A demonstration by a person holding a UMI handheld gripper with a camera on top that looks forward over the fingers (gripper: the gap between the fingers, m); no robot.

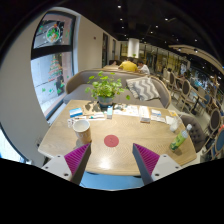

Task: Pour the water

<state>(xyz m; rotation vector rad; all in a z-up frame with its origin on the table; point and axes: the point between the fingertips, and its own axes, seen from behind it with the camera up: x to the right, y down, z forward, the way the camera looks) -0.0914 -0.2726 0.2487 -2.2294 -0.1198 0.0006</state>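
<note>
Claw (111, 158) wide open, empty, above wooden table (125, 150); cup (82, 130) ahead; bottle (179, 138) partly cut off.

The gripper (111, 159) hangs above the near edge of a light wooden table (125, 132) with its 2 magenta-padded fingers (77, 158) spread wide and nothing between them. Just beyond them a flat round red coaster (111, 141) lies on the wood, a pale cylindrical cup (82, 130) stands ahead of the left finger, and a leafy green potted plant (104, 90) sits at the table's far side. Behind the table runs a grey cushioned bench (140, 87), and a person in a yellow top (128, 66) sits further back.
</note>
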